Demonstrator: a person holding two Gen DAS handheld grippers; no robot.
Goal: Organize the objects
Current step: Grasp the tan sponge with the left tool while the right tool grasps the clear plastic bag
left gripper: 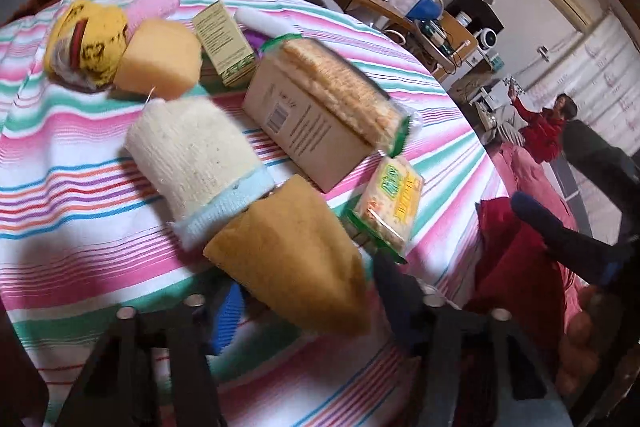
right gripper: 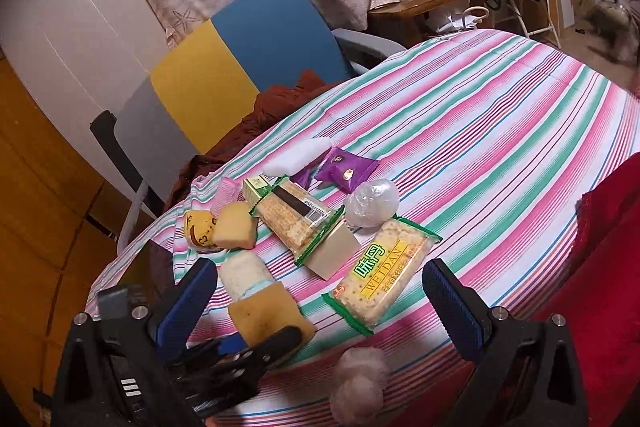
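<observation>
The left gripper (left gripper: 304, 303) held the sponge (left gripper: 296, 259), which pointed away from it toward the box (left gripper: 312, 131). The right gripper (right gripper: 320, 291) was wide open, with the cracker pack (right gripper: 382, 275) between its fingers, nearer than the box.

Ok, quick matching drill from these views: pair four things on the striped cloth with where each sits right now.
1. WEIDAN cracker pack
2. purple snack packet
3. tan sponge
4. clear plastic ball

A. between the left hand-held gripper's fingers
B. far side, by the white roll
C. right in front of the open right hand-held gripper
D. just beyond the WEIDAN pack's far end

Pairs: 1-C, 2-B, 3-A, 4-D
</observation>
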